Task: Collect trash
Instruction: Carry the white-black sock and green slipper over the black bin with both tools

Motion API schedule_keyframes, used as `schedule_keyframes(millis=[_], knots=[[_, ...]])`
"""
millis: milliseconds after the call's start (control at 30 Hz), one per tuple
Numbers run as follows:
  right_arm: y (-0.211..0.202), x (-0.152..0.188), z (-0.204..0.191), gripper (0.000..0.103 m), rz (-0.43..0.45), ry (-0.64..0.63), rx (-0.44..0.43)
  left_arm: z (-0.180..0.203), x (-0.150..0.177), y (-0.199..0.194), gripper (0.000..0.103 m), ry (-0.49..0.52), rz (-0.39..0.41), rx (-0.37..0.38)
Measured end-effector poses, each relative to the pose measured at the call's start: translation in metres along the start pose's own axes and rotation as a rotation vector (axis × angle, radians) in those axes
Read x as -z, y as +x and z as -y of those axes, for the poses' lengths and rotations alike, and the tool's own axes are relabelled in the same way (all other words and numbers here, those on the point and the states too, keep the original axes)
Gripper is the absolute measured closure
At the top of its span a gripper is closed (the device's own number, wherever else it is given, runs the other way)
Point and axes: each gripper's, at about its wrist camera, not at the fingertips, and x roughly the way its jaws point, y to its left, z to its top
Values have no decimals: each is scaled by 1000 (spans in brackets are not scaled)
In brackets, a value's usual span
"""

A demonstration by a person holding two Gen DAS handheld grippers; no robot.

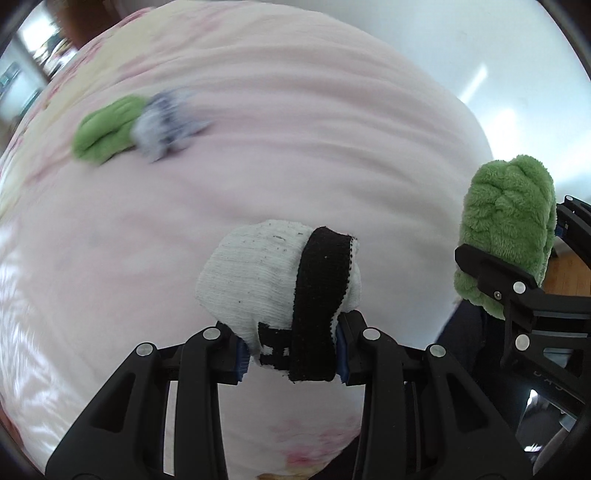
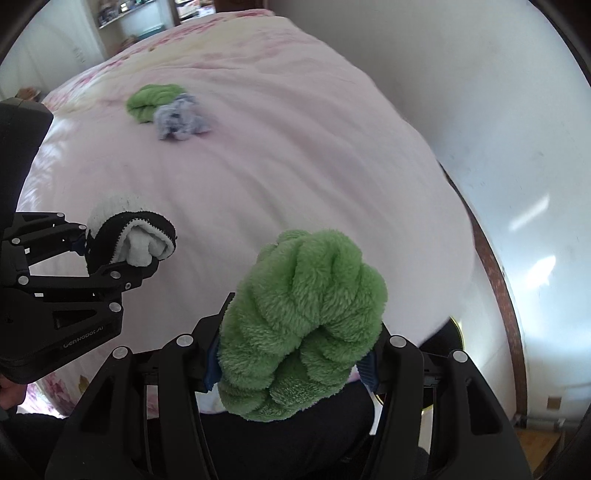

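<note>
Above the pink bed [image 2: 295, 177], the left tool [image 1: 291, 363] is grasping a white-black sock [image 1: 280, 280] and the right tool [image 2: 291, 363] a green fluffy sock [image 2: 299, 325].

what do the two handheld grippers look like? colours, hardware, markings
Both the left gripper and the right gripper are matte black plastic linkages with silver round pivot pins and blue ribbed pads inside the fingers. The left gripper's body carries pale embossed lettering in the right wrist view. No cables or sleeves are visible.

Pink floral bedspread [image 2: 295, 177], white wall [image 2: 480, 110], distant shelves [image 2: 125, 22]
</note>
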Motion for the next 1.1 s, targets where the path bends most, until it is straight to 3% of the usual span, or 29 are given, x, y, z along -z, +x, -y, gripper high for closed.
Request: schedule_keyframes(millis=[367,667,1000,1100], knots=[[-17,49,83,50,-4,192,87,91,-38,7,68,253,32,15],[-26,72,133,50,-9,255,138,150,-63,18,68,453,57,11],[-28,98,184,50,-19,293,195,215,-82,41,68,740,65,75],[-29,112,202,50,-28,312,215,233,-88,49,68,801,79,64]])
